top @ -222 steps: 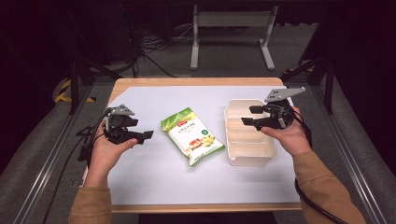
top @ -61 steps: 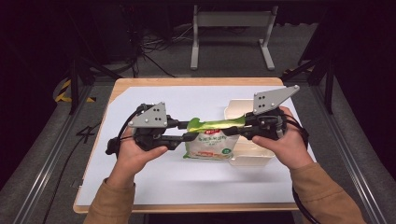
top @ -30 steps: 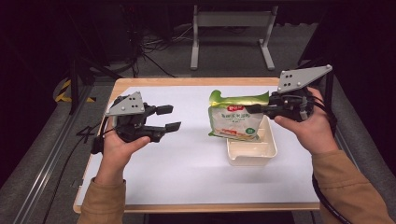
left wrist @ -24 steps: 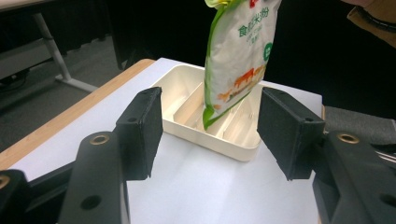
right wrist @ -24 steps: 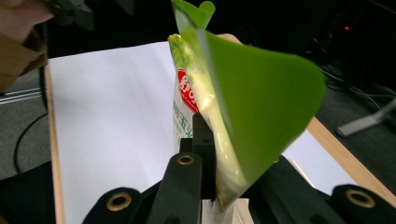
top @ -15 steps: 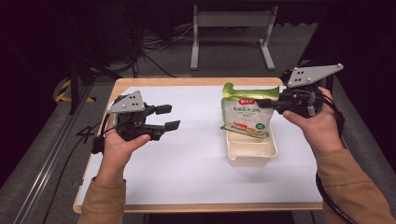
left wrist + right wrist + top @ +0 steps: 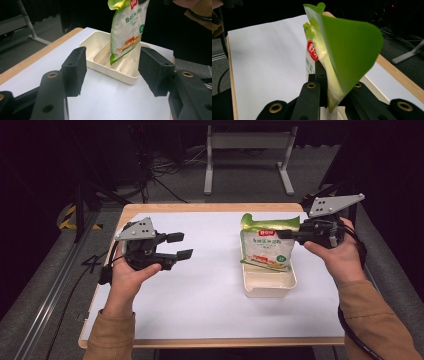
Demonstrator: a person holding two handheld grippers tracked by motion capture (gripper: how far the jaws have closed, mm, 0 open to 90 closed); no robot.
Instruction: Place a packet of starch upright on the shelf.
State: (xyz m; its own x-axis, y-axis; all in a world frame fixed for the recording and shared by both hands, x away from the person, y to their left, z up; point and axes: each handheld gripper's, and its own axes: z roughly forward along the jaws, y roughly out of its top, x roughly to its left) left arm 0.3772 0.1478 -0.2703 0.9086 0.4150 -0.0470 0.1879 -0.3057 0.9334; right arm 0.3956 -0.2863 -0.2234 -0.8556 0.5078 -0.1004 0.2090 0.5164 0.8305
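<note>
Two tongs over the table (image 7: 210, 305). Left tongs (image 7: 179, 246) hover empty, jaws wide apart. Right tongs (image 7: 296, 236) clenched on the green pouch (image 7: 267, 245) at its top corner; it hangs upright, bottom edge inside the cream tray (image 7: 270, 287). Step looks like placement; next: lower, lay flat, release.

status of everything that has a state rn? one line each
Pouch: held upright by its top edge, hanging over the tray, bottom corner down inside it.
Tray: open, on the table, dividers visible; the pouch is the one thing seen in it.
Left claw: open, holding nothing, off to the tray's left.
Right claw: shut on the pouch near its top.
</note>
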